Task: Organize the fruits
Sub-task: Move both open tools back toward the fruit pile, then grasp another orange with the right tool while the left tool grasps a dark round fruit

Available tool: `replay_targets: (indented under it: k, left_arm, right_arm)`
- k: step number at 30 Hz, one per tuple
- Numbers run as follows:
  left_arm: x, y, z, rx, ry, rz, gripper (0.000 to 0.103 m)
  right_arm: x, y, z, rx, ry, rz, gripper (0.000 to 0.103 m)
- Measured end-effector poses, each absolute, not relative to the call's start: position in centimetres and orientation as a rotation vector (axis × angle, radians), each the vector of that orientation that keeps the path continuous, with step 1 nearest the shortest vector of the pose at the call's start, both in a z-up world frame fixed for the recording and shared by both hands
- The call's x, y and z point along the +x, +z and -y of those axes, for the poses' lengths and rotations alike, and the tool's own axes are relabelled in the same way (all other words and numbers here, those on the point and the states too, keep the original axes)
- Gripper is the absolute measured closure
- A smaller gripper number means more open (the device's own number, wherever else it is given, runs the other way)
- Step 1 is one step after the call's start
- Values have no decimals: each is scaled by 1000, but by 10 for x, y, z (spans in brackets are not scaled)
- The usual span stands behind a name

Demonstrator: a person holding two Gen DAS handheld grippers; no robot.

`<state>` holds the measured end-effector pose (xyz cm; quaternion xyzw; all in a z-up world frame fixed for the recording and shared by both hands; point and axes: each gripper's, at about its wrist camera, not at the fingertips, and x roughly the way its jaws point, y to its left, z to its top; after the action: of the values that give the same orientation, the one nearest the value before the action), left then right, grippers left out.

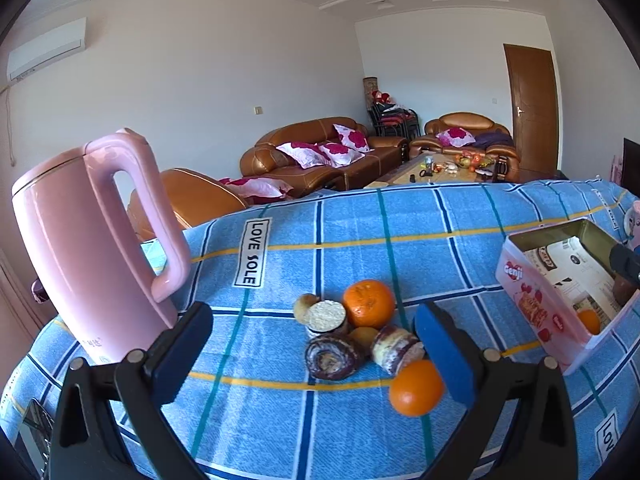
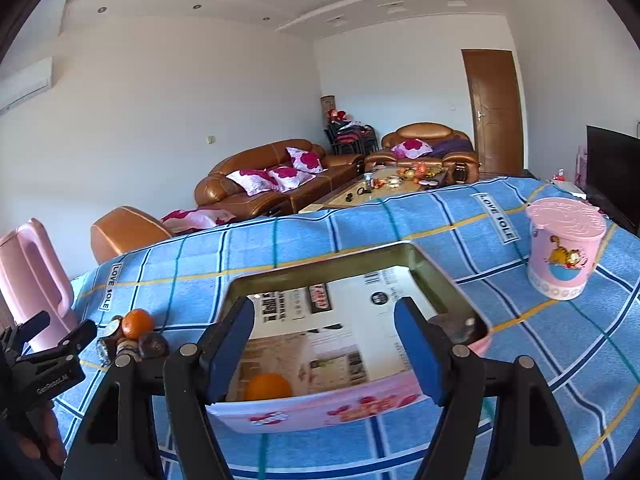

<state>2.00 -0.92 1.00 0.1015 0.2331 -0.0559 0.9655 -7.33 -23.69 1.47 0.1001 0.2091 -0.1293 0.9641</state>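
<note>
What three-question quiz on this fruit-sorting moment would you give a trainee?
1. True or false: the pink tin already holds an orange.
2. Multiple choice: where does the pink kettle stand relative to the loose fruit pile in the left wrist view? A) left of it B) right of it C) inside the tin
3. Fill in: the lidded pink cup on the blue checked cloth shows a cartoon ____.

Key:
1. True; it lies near the tin's front wall, while the right tool hovers open above the tin.
2. A; the left tool is open, one orange by its right finger.
3. Cat.
</note>
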Motion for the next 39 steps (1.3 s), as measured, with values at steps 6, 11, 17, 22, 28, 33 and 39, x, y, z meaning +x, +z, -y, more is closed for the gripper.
replay_targets:
  k: [6,11,17,22,28,33,39]
  left_arm:
    - [42,14,-24,201,18,-496,0]
    - [62,9,-48,200,131,-543,0]
    - [74,2,-60,187,154,-603,0]
    - [79,-1,-64,158,130,-642,0]
    - [80,-5,-59,164,85,-666,0]
    - [75,-5,-50,185,16,-664,0]
    - [69,-4,-35,182,-122,-677,0]
  right_arm:
    - [-56,11,183,141,-138,-464,29]
    - [-33,2,141,76,-33,-555,29]
    - [2,-16,96,-6,83,-714,29]
    - [19,-28,79,-22,128,-797,31]
    - [34,-42,80,17,140,-892,48]
    - [28,-41,85,45,171,-882,61]
    - [3,-24,116,163,130,-712,62]
